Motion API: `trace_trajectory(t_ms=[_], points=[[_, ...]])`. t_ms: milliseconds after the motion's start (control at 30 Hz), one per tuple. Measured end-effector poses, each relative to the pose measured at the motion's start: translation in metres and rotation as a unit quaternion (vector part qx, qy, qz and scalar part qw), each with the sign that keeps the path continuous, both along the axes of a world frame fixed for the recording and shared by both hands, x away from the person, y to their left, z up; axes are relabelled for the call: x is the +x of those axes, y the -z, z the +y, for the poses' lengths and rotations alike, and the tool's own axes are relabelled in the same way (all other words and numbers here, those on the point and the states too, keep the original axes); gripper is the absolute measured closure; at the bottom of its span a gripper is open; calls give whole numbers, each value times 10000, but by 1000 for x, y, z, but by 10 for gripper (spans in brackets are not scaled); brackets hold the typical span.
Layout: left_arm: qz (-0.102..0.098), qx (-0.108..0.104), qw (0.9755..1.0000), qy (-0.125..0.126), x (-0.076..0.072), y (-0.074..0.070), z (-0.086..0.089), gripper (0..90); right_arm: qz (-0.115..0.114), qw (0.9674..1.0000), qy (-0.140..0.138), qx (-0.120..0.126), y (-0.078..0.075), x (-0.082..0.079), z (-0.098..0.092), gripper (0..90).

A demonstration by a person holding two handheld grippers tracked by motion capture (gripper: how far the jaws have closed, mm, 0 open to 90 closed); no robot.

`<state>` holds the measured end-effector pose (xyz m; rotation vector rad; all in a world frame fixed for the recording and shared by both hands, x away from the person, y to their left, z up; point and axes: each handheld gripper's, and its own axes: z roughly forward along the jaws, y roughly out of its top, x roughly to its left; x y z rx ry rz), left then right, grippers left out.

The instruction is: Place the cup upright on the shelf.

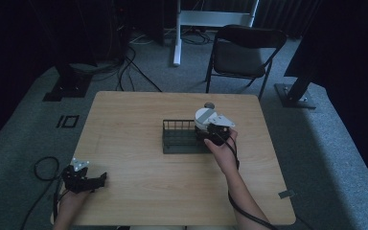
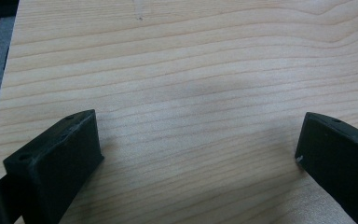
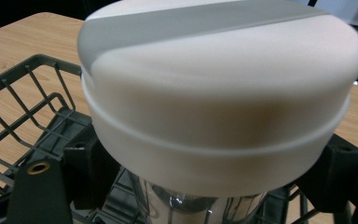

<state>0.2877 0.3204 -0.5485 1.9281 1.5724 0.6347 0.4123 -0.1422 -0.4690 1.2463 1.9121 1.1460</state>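
The right hand-held gripper pinches a white-lidded jar over the wire basket; lower it straight. The left hand-held gripper, at seven o'clock on the surface, sits spread.

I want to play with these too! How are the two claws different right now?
The left claw sits low at the near left corner of the table, while the right claw is over the black wire basket. The left claw is open with nothing in it, just bare wood between its jaws; the right claw grips a jar with a white lid. Both are black, and a hand holds each one.
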Motion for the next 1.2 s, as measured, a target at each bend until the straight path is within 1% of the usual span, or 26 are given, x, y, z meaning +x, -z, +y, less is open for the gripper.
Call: trace_trajectory(t_ms=[167,233,367,500,600,800,1033,1133,1200], points=[[0,-1,10000,-2,0,0,0,2,47,9999,-89,-25,1,1,2,183],[0,1,10000,-1,0,0,0,2,84,9999,-79,-15,1,1,2,183],[1,1,10000,-2,0,0,0,2,167,9998,-116,-89,3,2,3,183],[0,2,10000,0,0,0,0,2,191,9997,-95,-94,3,1,4,183],[0,1,10000,0,0,0,0,2,143,9998,-98,-140,4,-1,4,183],[0,1,10000,-2,0,0,0,2,72,9999,-77,-46,7,-4,1,181],[0,1,10000,0,0,0,0,2,58,9999,-88,55,8,-5,-1,178],[1,0,10000,-2,0,0,0,2,-18,9999,-133,99,9,-6,-1,140],[0,0,10000,-2,0,0,0,2,-50,9998,-148,135,9,-7,-2,133]])
